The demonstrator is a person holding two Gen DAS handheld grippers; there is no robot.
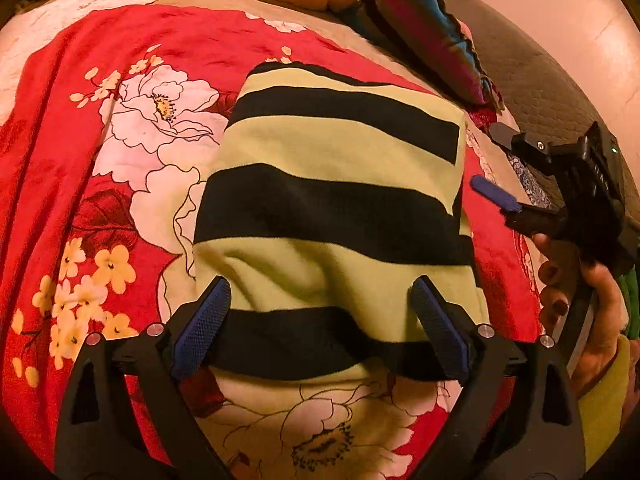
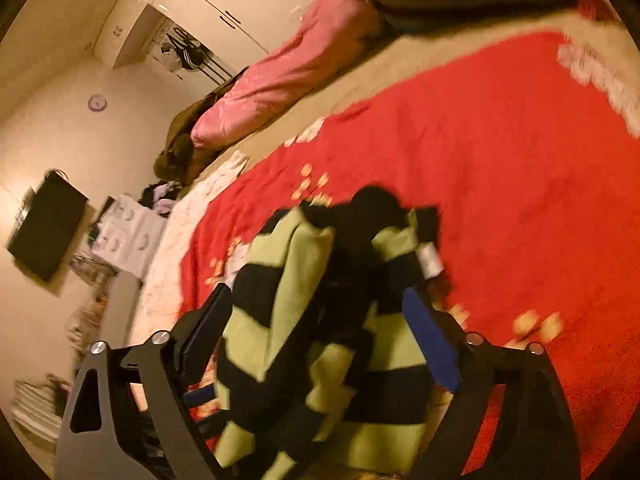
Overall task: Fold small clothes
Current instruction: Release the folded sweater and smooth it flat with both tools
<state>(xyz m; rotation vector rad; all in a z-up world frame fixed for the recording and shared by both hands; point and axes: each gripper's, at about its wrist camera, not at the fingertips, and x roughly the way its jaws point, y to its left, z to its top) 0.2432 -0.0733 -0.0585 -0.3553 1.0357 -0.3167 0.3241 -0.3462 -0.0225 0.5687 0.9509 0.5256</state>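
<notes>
Item: one small garment [image 1: 336, 216] of soft knit, pale yellow-green with broad black stripes, lying folded into a rough rectangle near the middle of a red bedspread [image 1: 52, 184] printed with white and yellow flowers. Left gripper [image 1: 320, 328], black frame with blue textured pads, hangs over the garment's near edge, jaws spread wide to either side of the lowest black stripe; the pads do not press the cloth. Right gripper [image 1: 500, 168], same make, held in a hand [image 1: 588, 308] at the right border of the left wrist view, just beside the garment's right edge, its blue finger [image 1: 494, 194] pointing toward the cloth, apart from it. In the blurred right wrist view the right gripper [image 2: 320, 332] has its jaws wide apart with the striped garment [image 2: 320, 320] seen bunched between them; whether the pads touch it cannot be told. Further bedding: pink pillow [image 2: 280, 76]; multicoloured striped cushion [image 1: 432, 36] beyond the garment's far right corner.
</notes>
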